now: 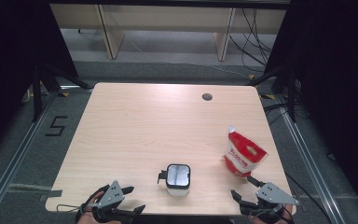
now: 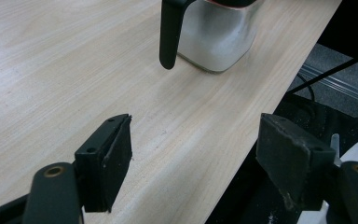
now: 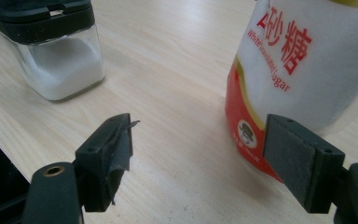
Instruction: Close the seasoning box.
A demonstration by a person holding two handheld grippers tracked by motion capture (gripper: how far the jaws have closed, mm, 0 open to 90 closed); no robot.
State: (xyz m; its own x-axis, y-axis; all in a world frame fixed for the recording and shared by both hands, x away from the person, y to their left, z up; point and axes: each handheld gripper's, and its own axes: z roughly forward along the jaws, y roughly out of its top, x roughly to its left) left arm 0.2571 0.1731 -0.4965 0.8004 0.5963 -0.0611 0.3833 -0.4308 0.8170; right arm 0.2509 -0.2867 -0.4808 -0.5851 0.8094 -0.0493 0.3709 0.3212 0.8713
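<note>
Left gripper (image 1: 124, 201) gaped wide, empty; glass jar (image 1: 177, 177) stood ahead of it to its right. Right gripper (image 1: 245, 191) likewise wide, empty; sugar bag (image 1: 243, 154) stood just ahead.

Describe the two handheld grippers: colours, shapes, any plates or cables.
Both are black two-jaw tools. The left gripper and right gripper each carry a grey three-cornered plate with small holes. The jaws end in flat black pads, worn at the edges. A thin cable loops from the left one.
</note>
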